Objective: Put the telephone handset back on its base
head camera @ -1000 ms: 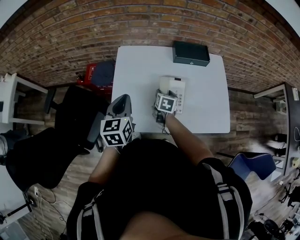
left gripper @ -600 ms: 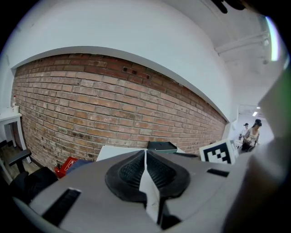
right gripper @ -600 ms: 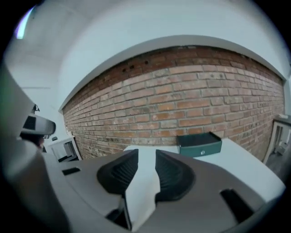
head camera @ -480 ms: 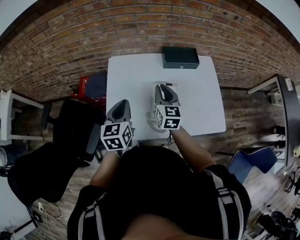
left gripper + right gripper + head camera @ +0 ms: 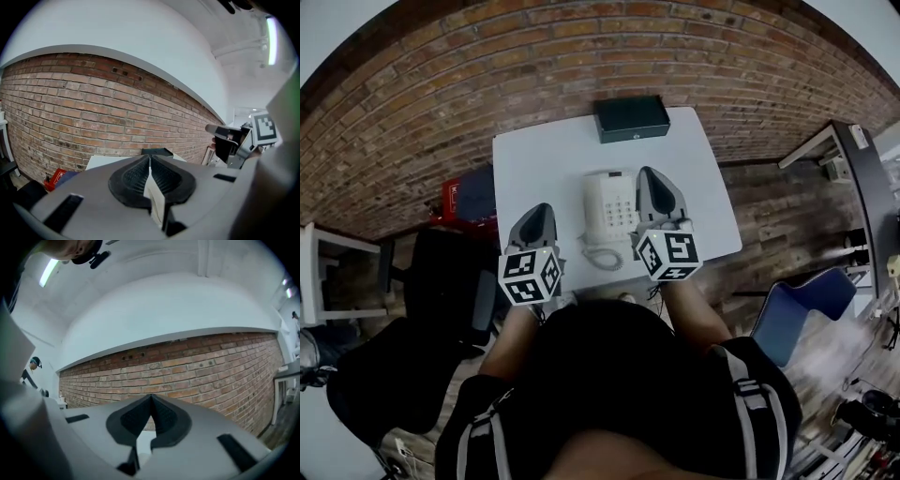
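Okay, quick pass:

- My left gripper [image 5: 150, 159] is clenched: the two black pads meet at the tips and grasp nothing.
- My right gripper [image 5: 151, 397] is also clamped together with nothing between the pads; its jaws have just been closing.
- The telephone [image 5: 614, 211] sits near the middle of the white table [image 5: 534, 159], keypad up.
- The handset [image 5: 593, 202] looks seated along the left side of the base. It is small in the head view, so I can't confirm the exact fit.
- The coiled cord [image 5: 600, 255] loops on the table at the phone's near end.
- In the head view my right gripper is just beside the phone's right edge, not touching it, with its marker cube [image 5: 668, 255] toward me.
- My left gripper is over the table's near left corner, apart from the phone.
- A black box [image 5: 631, 118] stands at the far table edge, by the brick wall [image 5: 211, 371].
- The right gripper view shows only that wall and white plaster above.
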`<state>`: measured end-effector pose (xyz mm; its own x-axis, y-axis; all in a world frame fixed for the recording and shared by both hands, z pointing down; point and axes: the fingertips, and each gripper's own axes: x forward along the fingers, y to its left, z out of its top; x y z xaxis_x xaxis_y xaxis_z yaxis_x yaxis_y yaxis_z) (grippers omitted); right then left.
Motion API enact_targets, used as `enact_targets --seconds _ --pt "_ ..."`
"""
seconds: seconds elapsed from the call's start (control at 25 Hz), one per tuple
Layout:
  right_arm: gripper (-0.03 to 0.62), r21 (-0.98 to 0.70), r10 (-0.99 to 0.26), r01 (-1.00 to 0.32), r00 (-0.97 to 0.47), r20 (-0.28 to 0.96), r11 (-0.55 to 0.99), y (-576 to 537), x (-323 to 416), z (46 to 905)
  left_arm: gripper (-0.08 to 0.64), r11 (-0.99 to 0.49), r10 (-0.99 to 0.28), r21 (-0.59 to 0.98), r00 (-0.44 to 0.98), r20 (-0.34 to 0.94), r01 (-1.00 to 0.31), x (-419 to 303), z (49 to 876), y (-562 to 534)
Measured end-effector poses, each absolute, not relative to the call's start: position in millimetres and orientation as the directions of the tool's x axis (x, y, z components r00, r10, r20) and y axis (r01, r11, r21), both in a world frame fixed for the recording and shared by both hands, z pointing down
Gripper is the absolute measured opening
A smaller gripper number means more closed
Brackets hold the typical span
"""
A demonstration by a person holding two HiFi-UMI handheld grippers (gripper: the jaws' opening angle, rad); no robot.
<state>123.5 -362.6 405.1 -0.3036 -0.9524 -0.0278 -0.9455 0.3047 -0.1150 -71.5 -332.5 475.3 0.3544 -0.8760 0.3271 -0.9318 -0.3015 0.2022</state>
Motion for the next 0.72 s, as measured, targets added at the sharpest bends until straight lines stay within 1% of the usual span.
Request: enact_targets --seconds 0.08,0.2,0.48,0.72 --pt "-0.002 -0.080 -0.962 -0.959 -0.272 -0.027 0.274 -353 137 407 0.012 -0.318 -0.871 0.196 0.368 0.325 -0.928 -65 475 -333" --pt "-0.002 -0.070 -0.969 -0.966 -0.248 -0.014 0.249 -348 146 412 0.012 -0.339 -0.865 0.189 0.384 0.324 -0.922 -57 473 -335" --pt "-0.002 -0.044 -0.973 -0.972 -0.231 -0.020 0.232 -340 149 413 0.012 -0.362 -0.859 0.183 0.403 0.317 -0.914 -50 470 -336" --pt "-0.002 -0.057 -0.971 -0.969 -0.239 -0.002 0.238 -340 147 420 0.012 -0.359 -0.861 0.177 0.398 0.316 -0.916 -51 469 -335"
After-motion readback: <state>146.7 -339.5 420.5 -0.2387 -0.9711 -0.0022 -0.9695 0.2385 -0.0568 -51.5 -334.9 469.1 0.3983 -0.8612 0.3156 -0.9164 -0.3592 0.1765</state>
